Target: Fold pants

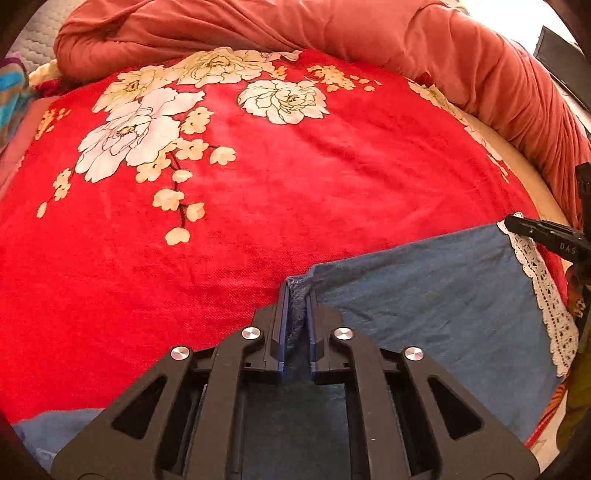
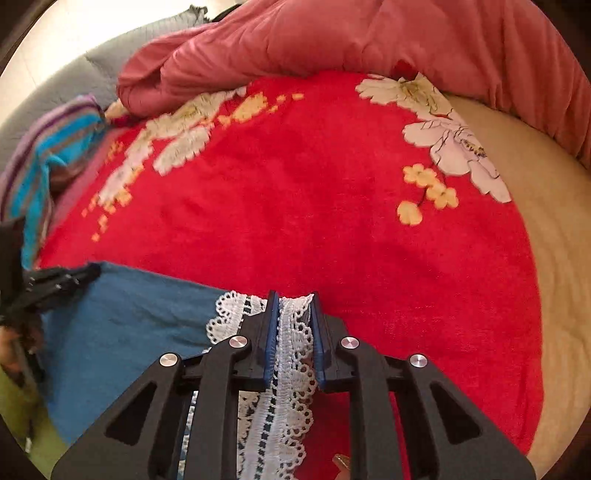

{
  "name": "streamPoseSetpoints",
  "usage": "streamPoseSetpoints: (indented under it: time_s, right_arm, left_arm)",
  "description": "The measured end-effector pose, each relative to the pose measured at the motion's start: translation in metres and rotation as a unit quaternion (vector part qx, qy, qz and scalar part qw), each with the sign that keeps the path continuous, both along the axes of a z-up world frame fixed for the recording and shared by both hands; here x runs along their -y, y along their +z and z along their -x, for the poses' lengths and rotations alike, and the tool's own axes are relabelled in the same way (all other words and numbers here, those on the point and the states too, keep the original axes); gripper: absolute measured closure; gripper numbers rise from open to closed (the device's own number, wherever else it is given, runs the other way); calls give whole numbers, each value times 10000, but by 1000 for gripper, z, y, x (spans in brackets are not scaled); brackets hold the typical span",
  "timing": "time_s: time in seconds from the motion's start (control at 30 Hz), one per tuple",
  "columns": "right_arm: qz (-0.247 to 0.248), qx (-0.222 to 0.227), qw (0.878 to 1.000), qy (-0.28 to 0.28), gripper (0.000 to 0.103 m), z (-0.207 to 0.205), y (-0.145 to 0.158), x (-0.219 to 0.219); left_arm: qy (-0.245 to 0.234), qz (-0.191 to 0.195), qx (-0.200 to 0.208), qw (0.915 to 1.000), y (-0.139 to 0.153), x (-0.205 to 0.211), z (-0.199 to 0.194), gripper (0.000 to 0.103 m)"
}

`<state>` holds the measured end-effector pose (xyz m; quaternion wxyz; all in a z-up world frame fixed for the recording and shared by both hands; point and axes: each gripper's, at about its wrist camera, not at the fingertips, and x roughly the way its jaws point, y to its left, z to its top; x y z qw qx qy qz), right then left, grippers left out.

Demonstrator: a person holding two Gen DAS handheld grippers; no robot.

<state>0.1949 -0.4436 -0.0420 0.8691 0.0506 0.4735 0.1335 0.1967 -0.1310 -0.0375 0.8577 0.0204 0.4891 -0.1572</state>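
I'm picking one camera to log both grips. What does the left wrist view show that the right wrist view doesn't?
Only the left wrist view: the left tool shut on the pants' plain blue corner. Only the right wrist view: the right tool shut on the lace trim. Both share the red floral blanket and pink quilt.

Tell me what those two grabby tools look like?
Both tools, left and right, are black plastic with triangle-shaped holes in their arms, round silver screws at the joints, and thin blue pads lining the inside of each finger.
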Motion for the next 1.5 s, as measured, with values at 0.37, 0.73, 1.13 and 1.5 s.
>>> streamPoseSetpoints:
  time_s: [0.37, 0.73, 1.13, 1.5]
  right_arm:
    - [433, 772, 9954, -362, 55, 65, 53, 5]
    - [667, 594, 9920, 894, 42, 129, 39, -92]
    - [1369, 86, 9902, 248, 52, 132, 10, -69]
    - [666, 367, 9927, 936, 46, 172, 38, -116]
  left_arm:
    - [601, -139, 546, 9966, 50, -52, 38, 70]
    - [824, -254, 117, 9962, 29, -98, 114, 39]
    - [1048, -170, 179, 9942, 16, -130, 129, 46]
    - [-124, -603, 490, 9969, 43, -42, 176, 29]
